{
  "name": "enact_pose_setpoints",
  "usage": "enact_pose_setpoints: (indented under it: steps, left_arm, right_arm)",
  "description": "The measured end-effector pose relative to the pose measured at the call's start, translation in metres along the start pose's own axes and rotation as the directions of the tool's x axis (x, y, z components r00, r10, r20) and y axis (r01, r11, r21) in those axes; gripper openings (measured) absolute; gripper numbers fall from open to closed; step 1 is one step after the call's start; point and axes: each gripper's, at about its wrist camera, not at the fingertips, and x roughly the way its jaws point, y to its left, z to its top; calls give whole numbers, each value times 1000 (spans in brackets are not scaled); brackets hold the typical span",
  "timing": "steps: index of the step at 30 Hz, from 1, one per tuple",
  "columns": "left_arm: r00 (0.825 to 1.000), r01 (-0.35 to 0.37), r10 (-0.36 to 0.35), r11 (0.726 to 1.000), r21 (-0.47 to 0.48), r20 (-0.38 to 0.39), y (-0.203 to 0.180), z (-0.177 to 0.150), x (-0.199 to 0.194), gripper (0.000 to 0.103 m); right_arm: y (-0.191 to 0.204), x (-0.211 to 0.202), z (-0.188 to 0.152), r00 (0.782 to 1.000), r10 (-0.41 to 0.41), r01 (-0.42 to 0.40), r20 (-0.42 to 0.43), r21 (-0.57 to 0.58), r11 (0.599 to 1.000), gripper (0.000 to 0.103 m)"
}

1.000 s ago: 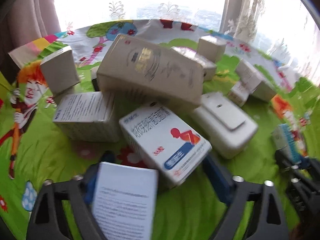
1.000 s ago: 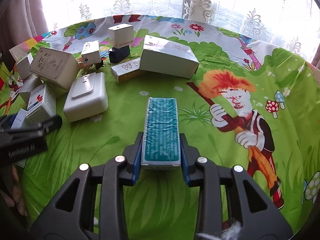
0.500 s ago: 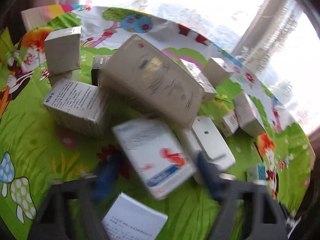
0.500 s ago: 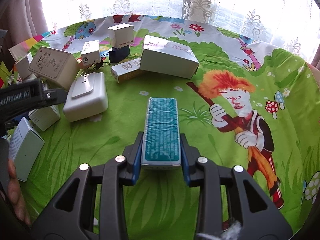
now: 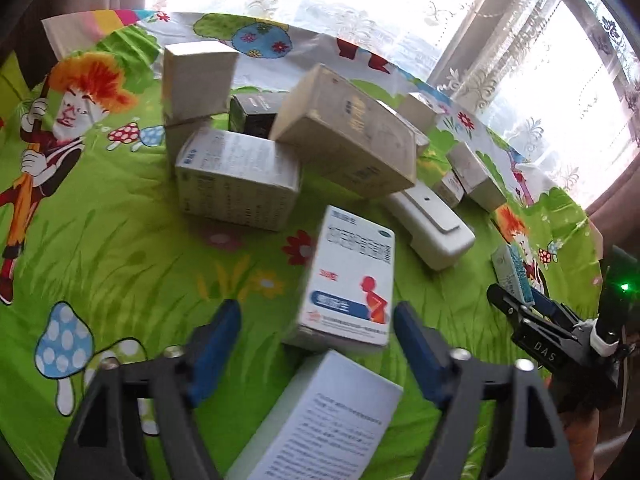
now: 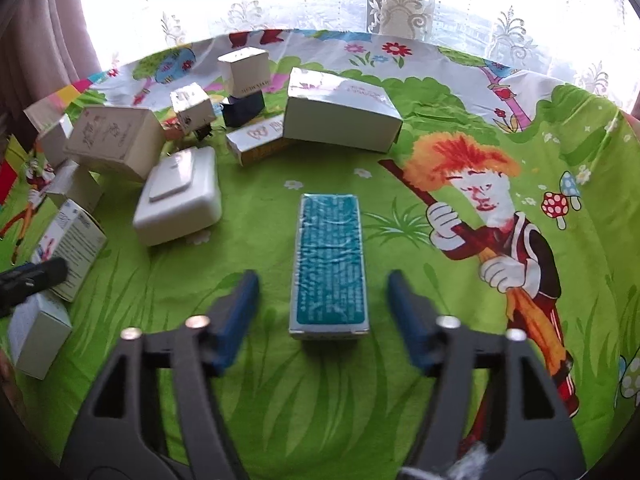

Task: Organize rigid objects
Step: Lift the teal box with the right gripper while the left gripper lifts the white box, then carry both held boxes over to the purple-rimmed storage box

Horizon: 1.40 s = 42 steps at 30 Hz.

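**Both claws spread, boxes sitting loose**

Right gripper has just been opening; the teal box lies on the green tablecloth between its pads, untouched. Left gripper also just widened, straddling the white medicine box (print unreadable, "DAS" on the other claw).

The right gripper points steeply down, jaws just opened — blue pads stand apart, pressing nothing. The left gripper tilts down too, jaws just reopened — its pads touch nothing.
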Motion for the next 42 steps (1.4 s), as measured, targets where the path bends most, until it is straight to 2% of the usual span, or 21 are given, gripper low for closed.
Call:
enact_pose_setpoints:
  steps: [3, 5, 7, 9, 12, 14, 15, 17, 18, 20, 21, 22, 24, 25, 28, 30, 31, 37, 42]
  left_arm:
    - [997, 80, -80, 996, 29, 0, 8, -2, -14, 81]
    - [994, 111, -111, 994, 11, 2, 18, -2, -27, 81]
    - [992, 126, -126, 991, 37, 2, 21, -9, -42, 81]
    - [996, 93, -94, 986, 141, 7, 15, -26, -57, 82]
    - [999, 32, -29, 941, 338, -15, -1, -58, -60, 84]
    - [1000, -1, 7, 918, 396, -12, -8, -67, -53, 84]
    - [1000, 18, -10, 917, 398, -24, -10, -69, -47, 80]
    - [998, 61, -49, 921, 386, -40, -15, -68, -40, 44]
    - [1000, 27, -25, 917, 399, -12, -22, -67, -38, 42]
    - [999, 46, -40, 915, 401, -23, -31, -55, -29, 42]
    - [998, 66, -58, 918, 391, -32, -33, -47, -22, 42]
    - [998, 64, -58, 921, 384, -27, -35, -39, -15, 42]
    - [999, 53, -50, 928, 369, -19, -39, -24, -3, 42]
    - [999, 53, -50, 934, 354, -19, -43, -15, 4, 42]
    - [999, 43, -41, 953, 301, -13, -49, 3, 20, 42]
    - [997, 82, -76, 959, 273, -32, -52, 0, 17, 42]
    - [994, 108, -103, 957, 270, -33, -54, -8, 10, 42]
    - [994, 112, -109, 950, 291, -24, -51, -60, -22, 42]
    - [995, 99, -93, 952, 291, -32, -57, -78, -37, 42]
  right_arm:
    - [0, 1, 0, 1000, -8, 8, -2, -1, 1000, 75]
    - [0, 1, 0, 1000, -8, 8, -3, 2, 1000, 76]
    - [-1, 1, 0, 1000, -10, 10, -4, 2, 1000, 76]
    - [-1, 2, 0, 1000, -10, 10, -4, 2, 1000, 77]
    - [-1, 2, 0, 1000, -9, 9, -4, 2, 1000, 77]
    - [-1, 1, 0, 1000, -9, 9, -4, 1, 1000, 78]
    - [-1, 1, 0, 1000, -10, 10, -4, 2, 1000, 78]
    - [-1, 1, 0, 1000, -10, 10, -4, 2, 1000, 78]
    - [-1, 1, 0, 1000, -10, 10, -4, 2, 1000, 77]
    - [-1, 1, 0, 1000, -14, 14, -3, 4, 1000, 74]
    - [-3, 0, 0, 1000, -14, 14, 2, 8, 1000, 66]
    - [-3, -1, 0, 1000, -15, 15, 8, 12, 1000, 52]
    - [-5, -3, 0, 1000, -12, 12, 17, 21, 1000, 40]
    - [-5, -3, 0, 1000, -7, 7, 18, 25, 1000, 37]
    - [-4, -4, 0, 1000, 8, -8, 23, 18, 1000, 37]
    - [-2, -8, -2, 997, 77, -78, 27, 17, 997, 37]
    - [-2, -11, -6, 995, 97, -98, 28, 21, 995, 37]
    - [13, -47, -48, 992, 123, -123, 16, -24, 992, 37]
    - [3, -67, -73, 997, 77, -77, 6, 5, 997, 37]
